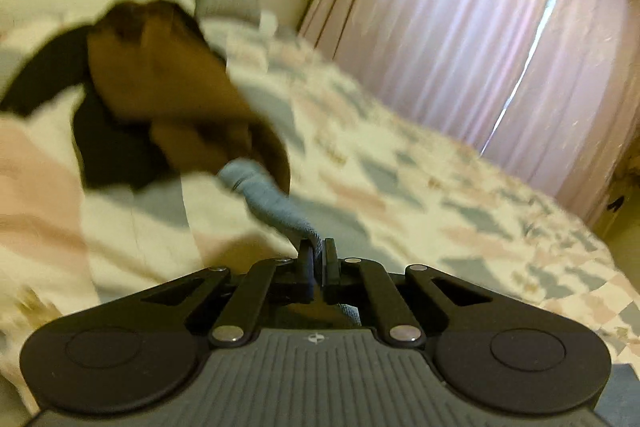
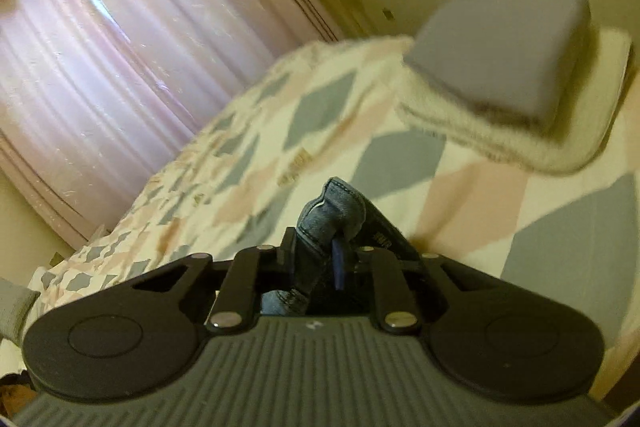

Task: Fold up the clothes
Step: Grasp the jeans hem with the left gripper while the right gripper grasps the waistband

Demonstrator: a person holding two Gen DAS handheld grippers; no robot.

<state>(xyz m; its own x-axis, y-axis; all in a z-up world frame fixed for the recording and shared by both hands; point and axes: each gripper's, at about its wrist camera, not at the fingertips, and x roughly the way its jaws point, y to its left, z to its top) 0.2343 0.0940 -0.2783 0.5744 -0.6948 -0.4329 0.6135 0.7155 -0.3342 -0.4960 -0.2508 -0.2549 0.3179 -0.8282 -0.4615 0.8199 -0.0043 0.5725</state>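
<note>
Two tongs each pinch a bit of blue denim cloth above the bed (image 1: 400,163). The left tongs (image 1: 319,259) are squeezed almost shut on a twisted strip of the jeans (image 1: 272,199), which stretches away over the bed cover. The right tongs (image 2: 316,251) are closed on a thick, stitched fold of the same blue cloth (image 2: 332,215), which bunches up just past the tips. A brown and black pile of clothes (image 1: 160,95) lies blurry on the bed beyond the left strip. A grey pillow (image 2: 504,55) sits on a cream blanket (image 2: 520,143) at the far end of the bed. Pink curtains (image 2: 100,67) hang beside the bed.
</note>
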